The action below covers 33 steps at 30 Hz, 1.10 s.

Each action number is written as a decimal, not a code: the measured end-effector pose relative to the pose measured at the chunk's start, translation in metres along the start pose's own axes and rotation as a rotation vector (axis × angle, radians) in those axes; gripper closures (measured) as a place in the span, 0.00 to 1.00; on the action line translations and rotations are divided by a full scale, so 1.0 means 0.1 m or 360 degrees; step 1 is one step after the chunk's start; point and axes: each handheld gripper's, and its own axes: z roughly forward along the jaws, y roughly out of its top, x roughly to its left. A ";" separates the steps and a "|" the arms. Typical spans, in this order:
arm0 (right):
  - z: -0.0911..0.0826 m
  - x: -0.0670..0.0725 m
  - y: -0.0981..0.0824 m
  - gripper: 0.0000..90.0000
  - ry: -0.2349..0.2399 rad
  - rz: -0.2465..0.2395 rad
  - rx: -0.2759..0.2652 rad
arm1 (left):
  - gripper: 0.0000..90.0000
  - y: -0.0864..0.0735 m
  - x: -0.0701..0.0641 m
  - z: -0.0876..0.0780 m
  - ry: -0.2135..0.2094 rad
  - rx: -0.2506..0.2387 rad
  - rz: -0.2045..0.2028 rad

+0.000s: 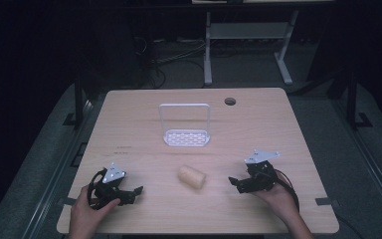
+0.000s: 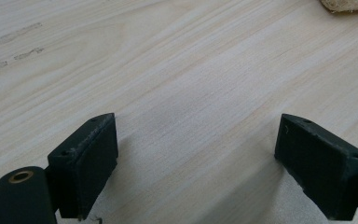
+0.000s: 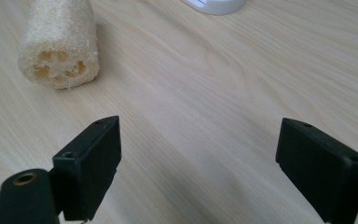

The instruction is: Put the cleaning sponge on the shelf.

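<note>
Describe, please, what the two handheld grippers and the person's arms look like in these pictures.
Both tools are black. The left gripper and the right gripper each carry a grey three-cornered plate on top and trail a black cable. Seen close, the left gripper's fingers are blocky matte black pads with small screw holes, beside a brass-ringed hole; the right gripper's fingers match. No sleeves show on the forearms.

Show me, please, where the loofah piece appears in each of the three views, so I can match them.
High view: the loofah piece lies at table centre, between the two grippers.
Left gripper view: only its edge at the top right corner.
Right gripper view: top left, end-on, holes visible.
Shared landmark: the white rack, whose base edge peeks in at the right gripper view's top.
</note>
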 end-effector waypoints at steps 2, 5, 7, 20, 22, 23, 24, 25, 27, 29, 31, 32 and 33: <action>0.01 0.01 0.02 0.15 0.0003 -0.0012 -0.0005 | 0.14 0.00 0.00 0.00 0.0000 0.0000 0.0000; 0.02 0.01 0.04 0.15 0.0008 -0.0017 -0.0006 | 0.14 0.00 0.00 0.00 0.0000 0.0000 0.0000; 0.03 0.02 0.05 0.15 0.0013 -0.0025 -0.0008 | 0.14 0.00 0.00 0.00 0.0000 0.0000 0.0000; 0.09 0.08 0.19 0.15 0.0046 -0.0061 -0.0023 | 0.14 0.00 0.00 0.00 -0.0001 0.0000 0.0000; 0.10 0.08 0.20 0.15 0.0049 -0.0063 -0.0021 | 0.14 0.00 0.00 0.00 0.0000 0.0000 -0.0001; 0.10 0.09 0.21 0.15 0.0051 -0.0059 -0.0018 | 0.14 0.00 0.00 0.00 -0.0001 0.0000 0.0000; 0.11 0.10 0.22 0.15 0.0055 -0.0068 -0.0023 | 0.14 0.00 0.00 0.00 0.0000 0.0000 0.0000; 0.11 0.10 0.22 0.15 0.0059 -0.0061 -0.0020 | 0.14 0.00 0.00 0.00 0.0000 0.0000 0.0000; 0.13 0.11 0.24 0.15 0.0061 -0.0077 -0.0024 | 0.14 0.00 0.00 0.00 0.0000 0.0000 -0.0001; 0.13 0.12 0.25 0.15 0.0066 -0.0079 -0.0023 | 0.14 0.00 0.00 0.00 -0.0001 0.0000 0.0000; 0.14 0.12 0.27 0.15 0.0068 -0.0078 -0.0027 | 0.14 0.00 0.00 0.00 0.0000 0.0000 0.0001; 0.14 0.13 0.27 0.15 0.0071 -0.0080 -0.0025 | 0.14 0.00 0.00 0.00 0.0000 0.0000 0.0000; 0.15 0.14 0.29 0.15 0.0077 -0.0085 -0.0027 | 0.14 0.00 0.00 0.00 0.0000 0.0000 0.0000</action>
